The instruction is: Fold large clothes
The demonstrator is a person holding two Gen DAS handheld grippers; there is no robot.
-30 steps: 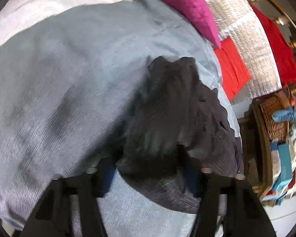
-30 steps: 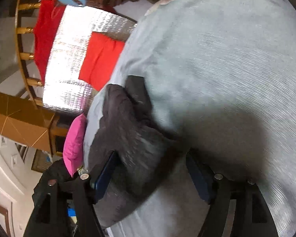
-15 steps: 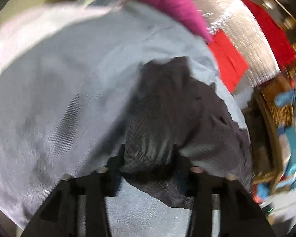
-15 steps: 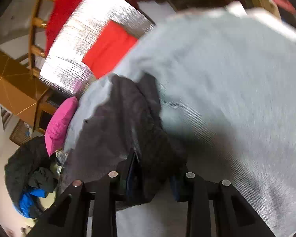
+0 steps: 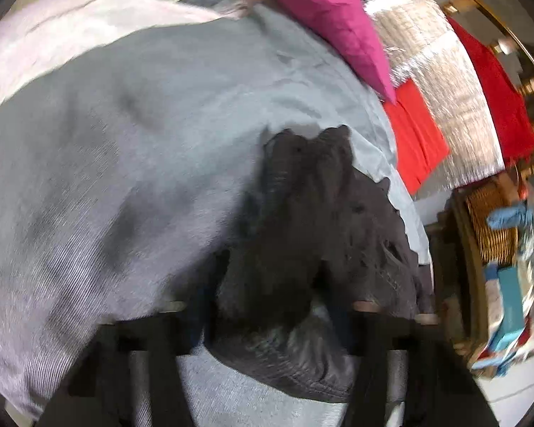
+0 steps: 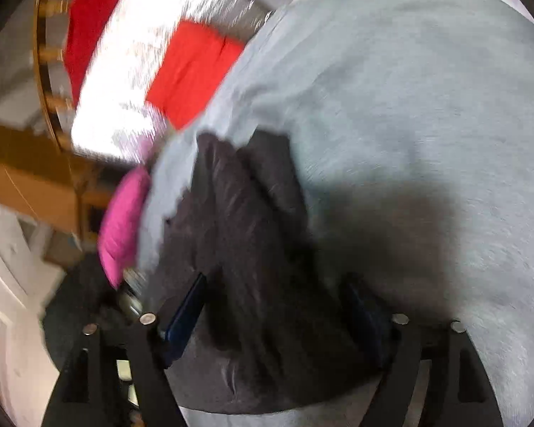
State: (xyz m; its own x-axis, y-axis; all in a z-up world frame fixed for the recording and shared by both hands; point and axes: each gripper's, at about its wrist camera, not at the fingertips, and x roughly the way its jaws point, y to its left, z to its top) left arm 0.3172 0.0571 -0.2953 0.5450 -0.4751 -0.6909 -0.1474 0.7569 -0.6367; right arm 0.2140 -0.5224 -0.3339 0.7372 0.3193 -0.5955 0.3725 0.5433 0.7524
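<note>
Grey bedspread fills frame. Dark garment bunched lower centre, long axis toward upper frame. Your left gripper closing on it; right gripper opening, cloth between jaws.

No legible text anywhere

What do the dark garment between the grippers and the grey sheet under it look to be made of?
Dark garment: seemingly a thick, matte woven cotton or denim-like cloth, charcoal; a stitched hem and stiff bunched folds show, though blur leaves it open.
Grey sheet: looks like soft, matte, finely ribbed fabric, perhaps a knit or corduroy-like weave; fine parallel lines run across it and it has no sheen.
</note>
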